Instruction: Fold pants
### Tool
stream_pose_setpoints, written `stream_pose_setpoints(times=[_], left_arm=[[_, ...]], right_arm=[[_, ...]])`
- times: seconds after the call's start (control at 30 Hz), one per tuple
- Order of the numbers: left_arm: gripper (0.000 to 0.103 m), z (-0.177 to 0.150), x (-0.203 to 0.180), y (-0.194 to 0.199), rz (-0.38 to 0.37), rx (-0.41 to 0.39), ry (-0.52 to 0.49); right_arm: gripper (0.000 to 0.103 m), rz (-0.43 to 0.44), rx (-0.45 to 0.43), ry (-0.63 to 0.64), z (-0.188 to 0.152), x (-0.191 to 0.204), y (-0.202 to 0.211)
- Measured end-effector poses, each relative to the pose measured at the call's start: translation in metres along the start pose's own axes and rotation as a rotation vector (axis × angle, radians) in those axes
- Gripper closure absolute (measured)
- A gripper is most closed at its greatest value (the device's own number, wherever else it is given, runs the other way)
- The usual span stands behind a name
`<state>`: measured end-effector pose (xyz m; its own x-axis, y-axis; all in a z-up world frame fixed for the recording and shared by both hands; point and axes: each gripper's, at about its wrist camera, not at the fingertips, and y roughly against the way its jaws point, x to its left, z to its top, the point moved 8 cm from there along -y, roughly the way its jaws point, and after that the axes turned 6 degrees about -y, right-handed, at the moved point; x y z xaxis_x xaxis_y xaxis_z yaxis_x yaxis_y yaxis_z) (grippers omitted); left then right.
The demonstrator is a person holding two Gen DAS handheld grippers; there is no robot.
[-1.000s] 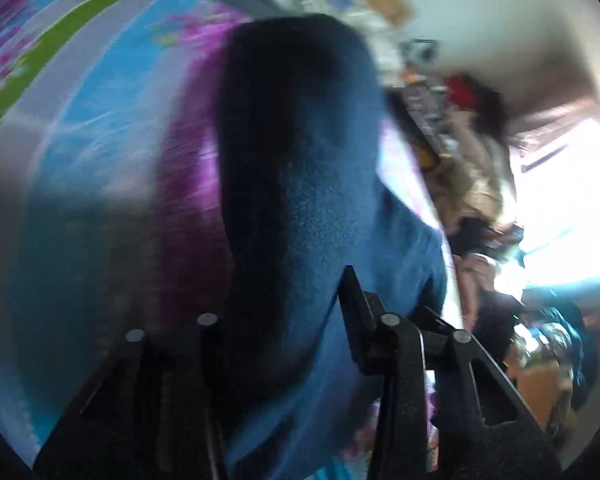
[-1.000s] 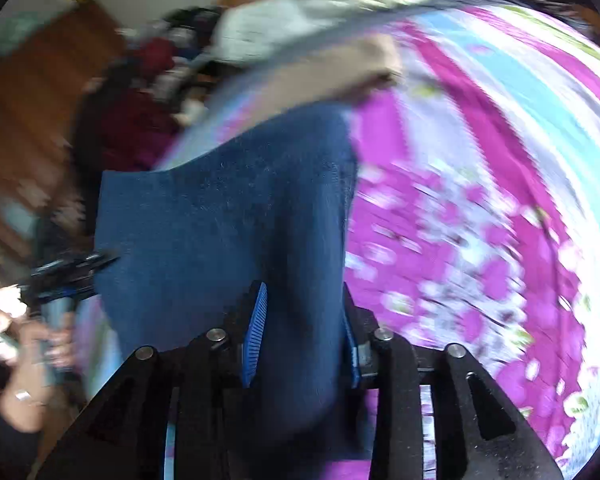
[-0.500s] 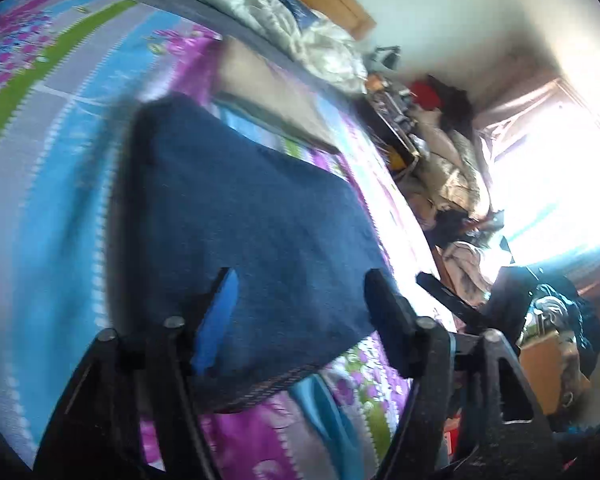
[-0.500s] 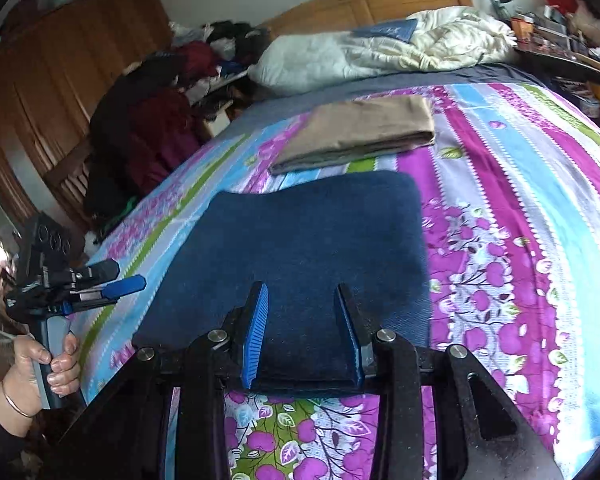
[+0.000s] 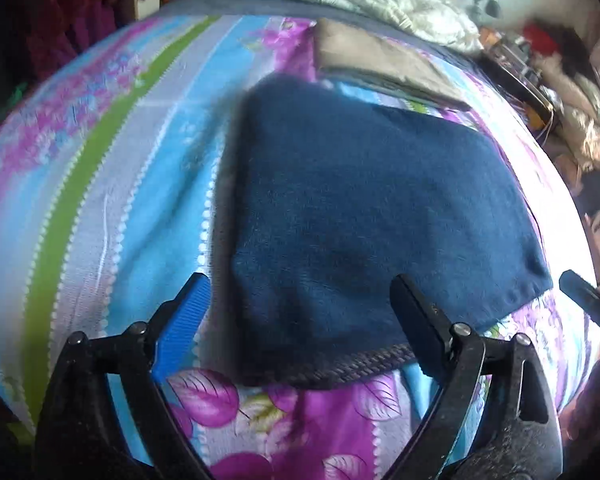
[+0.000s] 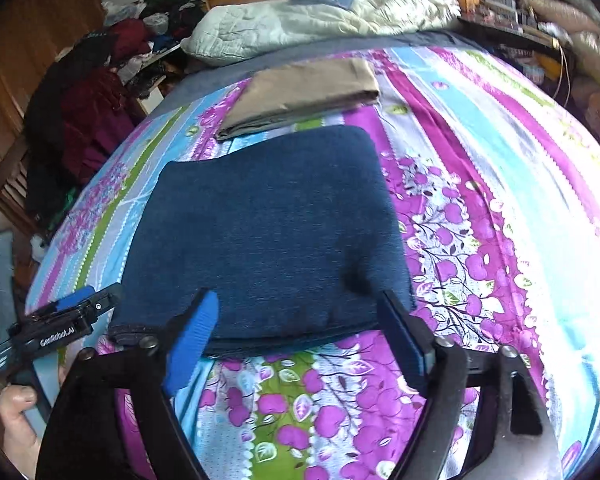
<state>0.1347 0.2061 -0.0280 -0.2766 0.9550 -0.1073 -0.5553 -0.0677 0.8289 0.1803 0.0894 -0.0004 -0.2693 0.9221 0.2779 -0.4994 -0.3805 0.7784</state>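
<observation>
The dark blue pants [image 5: 364,216] [image 6: 268,232] lie folded into a flat rectangle on the floral bedspread [image 5: 112,184] [image 6: 500,208]. My left gripper [image 5: 300,288] hovers open over the near edge of the pants, nothing held between its fingers. My right gripper [image 6: 296,304] is also open, just short of the near edge, its jaws wide apart and empty. In the right wrist view the left gripper [image 6: 56,328] shows at the lower left, held by a hand [image 6: 16,416].
A folded tan garment [image 6: 300,96] [image 5: 380,60] lies just beyond the blue pants. A white duvet [image 6: 308,16] is bunched at the headboard. Piled clothes [image 6: 92,112] sit left of the bed, and a cluttered table [image 6: 508,12] stands to the right.
Both grippers let go of the blue pants, which now lie flat and folded. Both have opened wider and pulled back toward the near edge.
</observation>
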Motion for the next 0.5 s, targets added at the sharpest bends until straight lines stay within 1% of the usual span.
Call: stream_pose_setpoints(times=[0.07,0.1,0.13,0.17,0.23,0.3,0.33,0.37,0.4,0.43,0.47,0.5], left_arm=[[0.011,0.001,-0.007,0.011,0.064,-0.038,-0.021],[0.011,0.002,-0.007,0.011,0.112,-0.042,-0.023],[0.011,0.002,-0.008,0.012,0.150,-0.041,-0.021],[0.011,0.001,-0.009,0.014,0.153,-0.037,-0.009],[0.010,-0.007,-0.006,0.025,0.128,-0.004,0.045],[0.010,-0.010,-0.001,0.032,0.109,0.019,0.109],[0.010,-0.012,0.004,0.038,0.095,0.014,0.150],[0.010,-0.014,0.005,0.041,0.096,0.011,0.168],[0.010,-0.017,0.003,0.046,0.113,0.014,0.138],[0.010,-0.017,0.004,0.051,0.196,0.016,0.069],[0.010,-0.020,0.003,0.057,0.291,0.019,0.026],[0.010,-0.020,0.003,0.061,0.414,0.023,-0.027]], right_arm=[[0.015,-0.061,0.016,0.047,-0.002,0.011,0.001],[0.015,-0.077,0.030,0.052,-0.004,0.013,-0.001],[0.015,-0.073,0.045,0.037,-0.007,0.014,-0.002],[0.015,-0.061,0.056,0.016,-0.008,0.014,-0.001],[0.015,-0.074,0.064,-0.010,-0.010,0.007,0.005],[0.014,-0.084,0.050,0.012,-0.013,0.005,0.017],[0.014,-0.116,0.039,0.033,-0.016,0.003,0.021],[0.014,-0.165,0.012,0.067,-0.017,0.002,0.028],[0.012,-0.220,-0.028,0.110,-0.018,0.003,0.038],[0.010,-0.268,-0.069,0.146,-0.019,0.005,0.047],[0.007,-0.301,-0.099,0.165,-0.021,0.005,0.053],[0.007,-0.328,-0.124,0.178,-0.022,0.007,0.060]])
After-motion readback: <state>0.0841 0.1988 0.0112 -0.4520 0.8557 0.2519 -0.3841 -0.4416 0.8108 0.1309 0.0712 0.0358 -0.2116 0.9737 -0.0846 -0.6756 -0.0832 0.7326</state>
